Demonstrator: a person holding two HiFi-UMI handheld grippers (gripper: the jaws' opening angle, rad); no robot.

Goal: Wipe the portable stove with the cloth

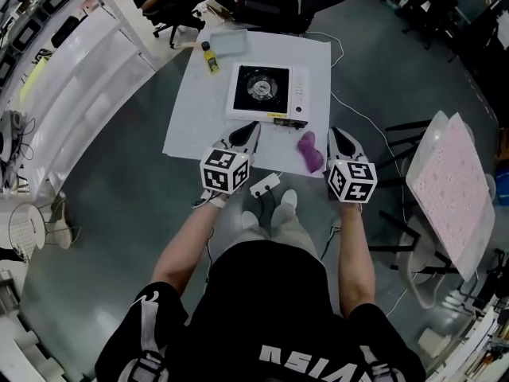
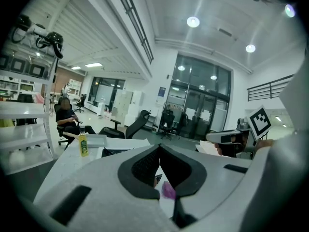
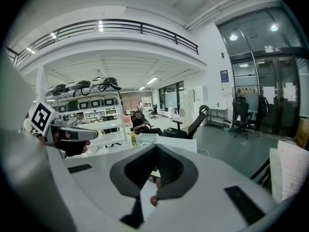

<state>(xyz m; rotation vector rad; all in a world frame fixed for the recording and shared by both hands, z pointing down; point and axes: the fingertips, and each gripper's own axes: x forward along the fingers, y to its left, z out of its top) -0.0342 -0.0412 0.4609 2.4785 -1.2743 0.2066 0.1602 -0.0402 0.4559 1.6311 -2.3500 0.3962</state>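
Purple cloth lies crumpled near the front edge of the white table, just in front of the portable stove.
The left gripper, jaws closed on nothing, covers part of the stove's front edge. Its own view shows only a sliver of cloth past the jaws. The right gripper, jaws also pressed together and empty, is just beside the cloth (a reddish scrap in its view is too small to name). A yellow bottle and office chairs sit beyond.

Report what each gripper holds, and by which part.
Nothing is held: left gripper and right gripper are shut and empty; the purple cloth lies on the table, ungripped.
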